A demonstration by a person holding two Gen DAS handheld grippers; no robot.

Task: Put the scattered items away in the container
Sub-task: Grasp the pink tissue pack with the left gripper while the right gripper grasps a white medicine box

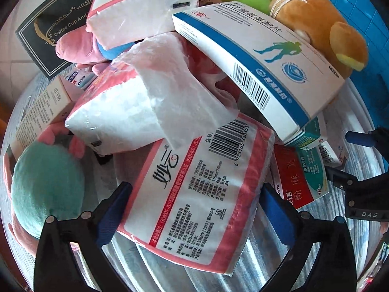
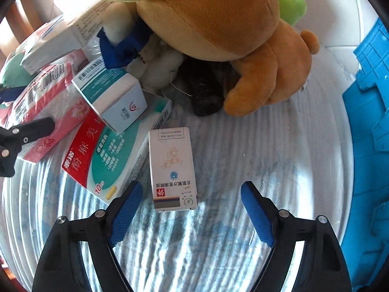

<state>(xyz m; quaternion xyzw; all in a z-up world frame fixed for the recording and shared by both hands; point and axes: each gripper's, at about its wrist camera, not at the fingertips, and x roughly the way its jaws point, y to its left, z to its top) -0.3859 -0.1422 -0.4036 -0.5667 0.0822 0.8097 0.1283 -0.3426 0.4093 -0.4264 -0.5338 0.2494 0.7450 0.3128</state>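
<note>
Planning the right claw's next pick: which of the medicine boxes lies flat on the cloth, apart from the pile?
The small white box with the red logo, lying alone just ahead of the right claw. The red-and-teal box and the others are stacked together.

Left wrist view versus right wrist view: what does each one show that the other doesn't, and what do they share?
Only the left wrist view shows the black coffee cup box, the teal plush ball and the loose white tissue sheet. Its left gripper straddles a pink tissue pack, pads not pressing.

Only the right wrist view shows the small white box lying flat before the open right gripper, plus a dark plush lump.

Both show the brown plush toy, the red and green medicine box and the blue container.
</note>
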